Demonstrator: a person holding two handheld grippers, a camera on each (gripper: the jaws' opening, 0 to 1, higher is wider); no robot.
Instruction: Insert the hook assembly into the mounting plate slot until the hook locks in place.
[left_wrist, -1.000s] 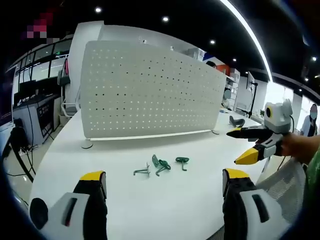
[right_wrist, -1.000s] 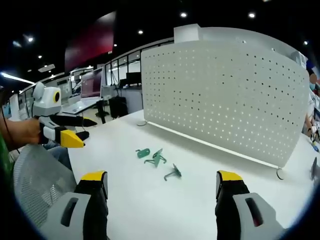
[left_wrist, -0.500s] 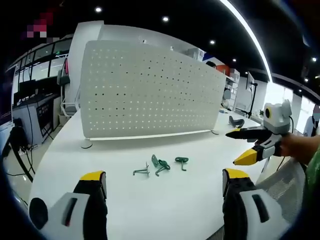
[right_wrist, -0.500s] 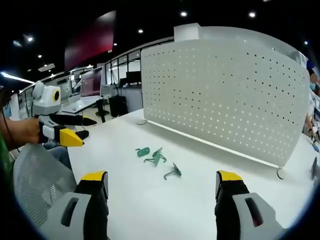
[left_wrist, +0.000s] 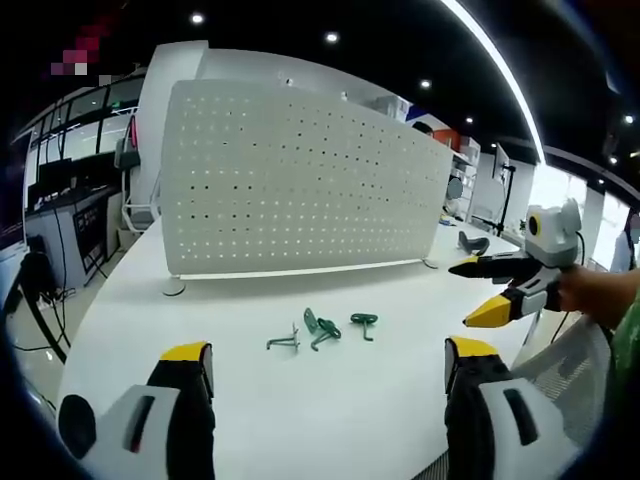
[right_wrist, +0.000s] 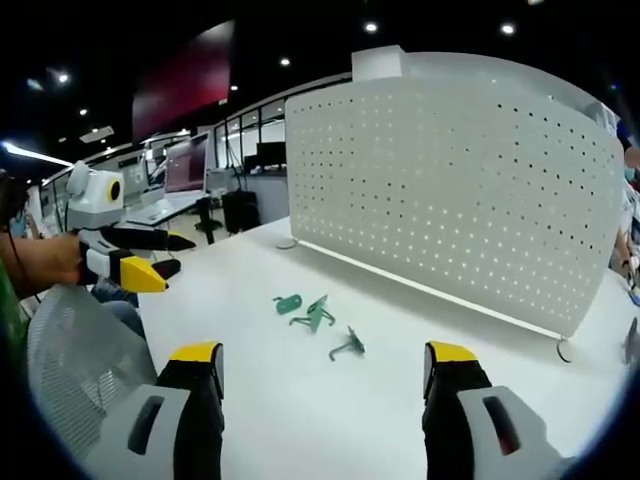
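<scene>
- The left gripper (left_wrist: 327, 362) hangs low over the near part of the white table (left_wrist: 120, 320), its yellow-tipped jaws spread wide with nothing between them.
- The right gripper (right_wrist: 322, 362) is likewise spread wide and holding nothing above the table's near edge; seen from the left gripper view it sits at the table's right side, beyond the edge, jaws apart, gripped by a person's hand (left_wrist: 590, 295).
- Three green hooks lie loose on the tabletop, close together and well clear of both grippers: a greyish hook (left_wrist: 284, 342) on the left of the group, a middle hook (left_wrist: 320, 329) just beside it, and a darker hook (left_wrist: 364, 323) on the right.
- The white perforated mounting plate (left_wrist: 290, 180) stands upright on small feet across the far side of the table, apart from the hooks, with a bare strip of table between them.
- Open tabletop surrounds the hooks on all sides, with the widest bare stretch between them and the jaws.
- A mesh chair back (right_wrist: 75, 360) sits at the near table edge below the left gripper as seen in the right gripper view.
</scene>
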